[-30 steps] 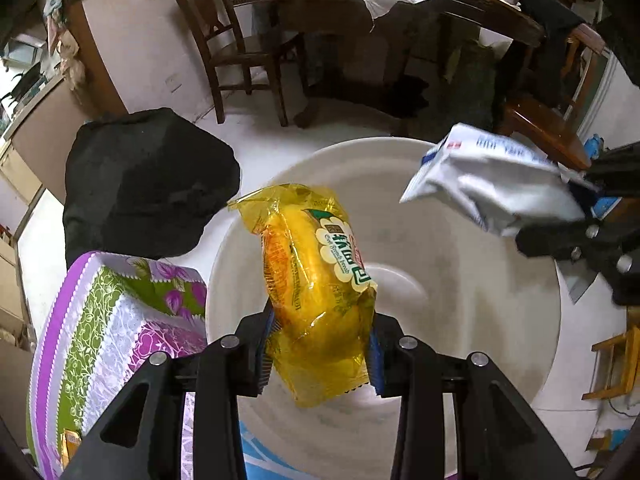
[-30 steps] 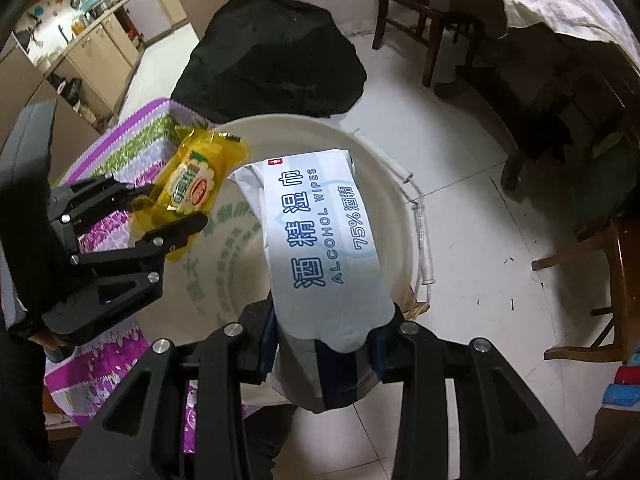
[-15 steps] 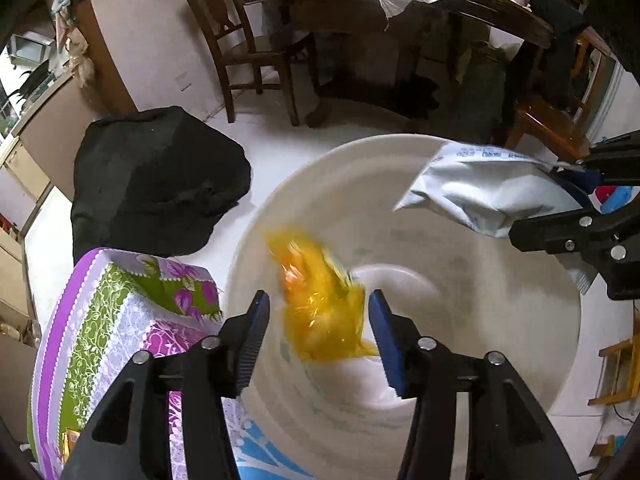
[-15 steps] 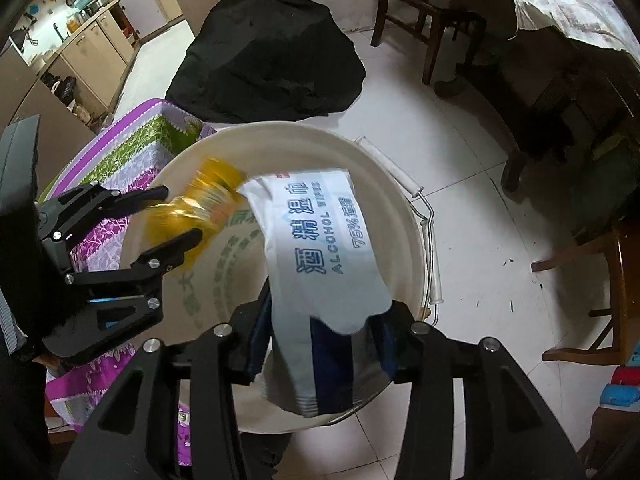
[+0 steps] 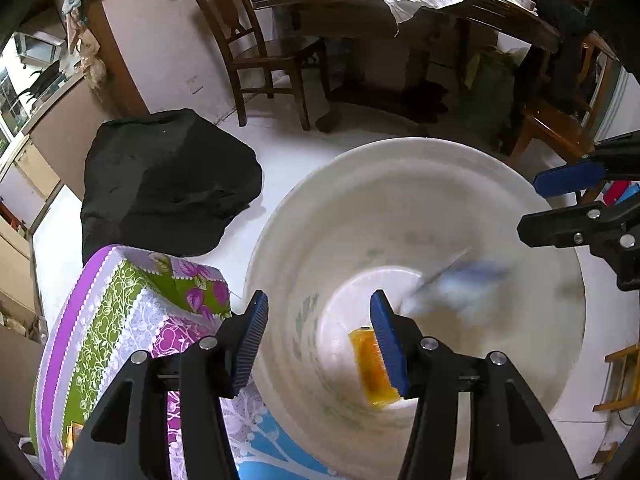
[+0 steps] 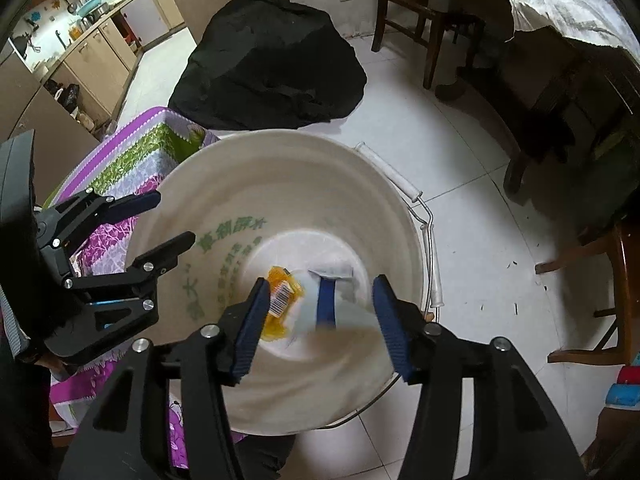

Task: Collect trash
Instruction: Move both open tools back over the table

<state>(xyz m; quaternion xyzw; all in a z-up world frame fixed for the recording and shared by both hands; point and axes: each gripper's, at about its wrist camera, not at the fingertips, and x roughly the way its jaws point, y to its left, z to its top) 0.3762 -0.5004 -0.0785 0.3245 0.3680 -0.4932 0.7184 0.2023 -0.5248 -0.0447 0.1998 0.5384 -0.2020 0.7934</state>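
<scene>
A white plastic bucket [image 5: 360, 208] stands on the floor below both grippers; it also shows in the right wrist view [image 6: 224, 184]. A yellow snack wrapper [image 5: 370, 364] lies at its bottom, also in the right wrist view [image 6: 280, 300]. A white and blue wipes pack [image 6: 332, 300] is blurred, falling inside the bucket; it shows as a blur in the left wrist view [image 5: 456, 288]. My left gripper [image 5: 318, 340] is open and empty over the bucket's left rim. My right gripper [image 6: 318, 320] is open and empty over the bucket.
A table with a purple and green floral cloth [image 5: 120, 320] touches the bucket's left side. A black bag [image 5: 168, 176] lies on the white tiled floor behind. Wooden chairs [image 5: 256, 48] and a dark table [image 5: 400, 8] stand further back. The bucket's wire handle [image 6: 430, 240] hangs on its right.
Both grippers opened. The yellow wrapper dropped from the left gripper to the bucket bottom, then the wipes pack left the right gripper and is falling in.
</scene>
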